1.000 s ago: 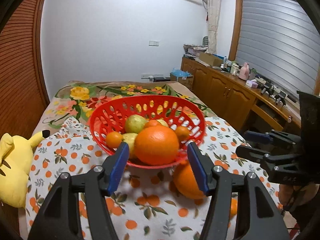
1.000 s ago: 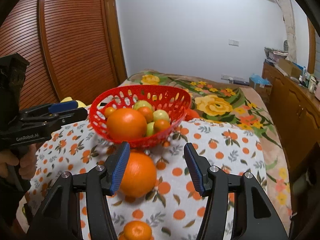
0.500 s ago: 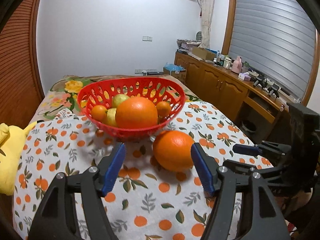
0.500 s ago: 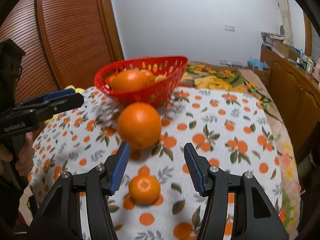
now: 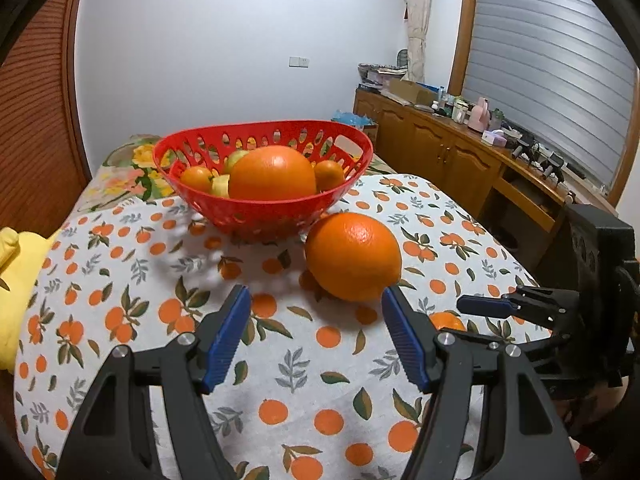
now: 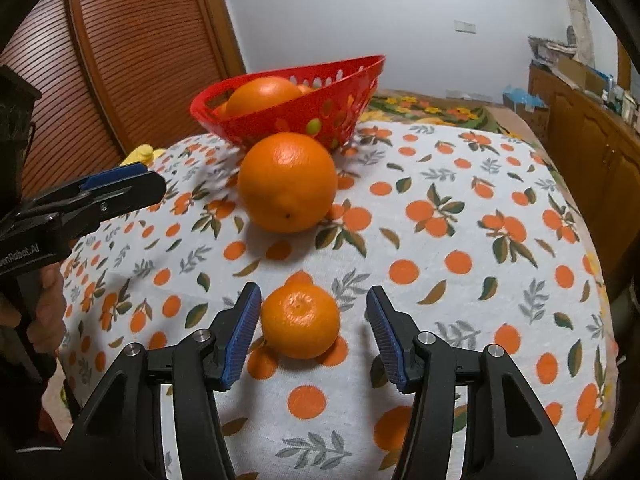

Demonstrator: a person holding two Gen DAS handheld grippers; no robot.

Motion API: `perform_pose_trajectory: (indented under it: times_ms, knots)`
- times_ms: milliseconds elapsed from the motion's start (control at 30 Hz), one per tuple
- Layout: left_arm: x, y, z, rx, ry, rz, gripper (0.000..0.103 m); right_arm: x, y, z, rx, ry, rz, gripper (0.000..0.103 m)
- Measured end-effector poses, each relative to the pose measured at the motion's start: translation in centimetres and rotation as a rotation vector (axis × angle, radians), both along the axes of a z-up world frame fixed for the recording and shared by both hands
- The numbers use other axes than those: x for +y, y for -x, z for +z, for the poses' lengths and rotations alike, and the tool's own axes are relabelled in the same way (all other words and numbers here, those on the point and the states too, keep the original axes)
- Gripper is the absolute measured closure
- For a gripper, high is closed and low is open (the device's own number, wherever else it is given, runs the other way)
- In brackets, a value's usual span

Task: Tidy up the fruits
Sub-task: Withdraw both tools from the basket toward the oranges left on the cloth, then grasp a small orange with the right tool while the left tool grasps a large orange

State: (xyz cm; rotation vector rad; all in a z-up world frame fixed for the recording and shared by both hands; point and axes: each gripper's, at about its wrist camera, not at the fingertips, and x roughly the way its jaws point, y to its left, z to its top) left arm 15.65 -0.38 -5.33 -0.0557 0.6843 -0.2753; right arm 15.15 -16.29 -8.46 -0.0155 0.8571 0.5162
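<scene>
A red basket (image 5: 340, 196) (image 6: 276, 124) on the orange-print cloth holds a large orange (image 5: 272, 176) and several smaller fruits. A second large orange (image 5: 353, 257) (image 6: 287, 182) lies on the cloth just in front of the basket. My left gripper (image 5: 315, 312) is open and empty, low over the cloth, just short of that orange. A small mandarin (image 6: 300, 322) lies nearer; my right gripper (image 6: 313, 312) is open with its jaws on either side of it, not touching. The mandarin (image 5: 448, 322) peeks out behind the left gripper's right finger.
A yellow plush toy (image 5: 16, 280) lies at the left edge of the cloth. Wooden cabinets (image 5: 440, 160) with clutter run along the right wall. A slatted wooden door (image 6: 132, 60) stands on the left. A floral blanket (image 6: 432, 110) lies behind the basket.
Both grippers have dropped lower and drawn back from the basket. The right gripper has come down around the mandarin. The left gripper has lined up near the loose large orange.
</scene>
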Motion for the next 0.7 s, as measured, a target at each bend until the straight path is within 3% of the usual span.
perform_pose_trajectory:
  times_ms: [200,367,700]
  knots:
    - [0.0,0.0,-0.8,0.026,0.014,-0.024,0.035,0.5,0.0,-1.0,0.029,0.012,0.016,0.050]
    - [0.0,-0.1,-1.1,0.032,0.029,-0.028,0.035,0.8,0.0,-1.2,0.039,0.021,0.031,0.059]
    - [-1.3,-1.6,-1.2,0.042,0.035,-0.058,0.035,-1.1,-0.1,-0.8,0.017,0.008,-0.016,0.060]
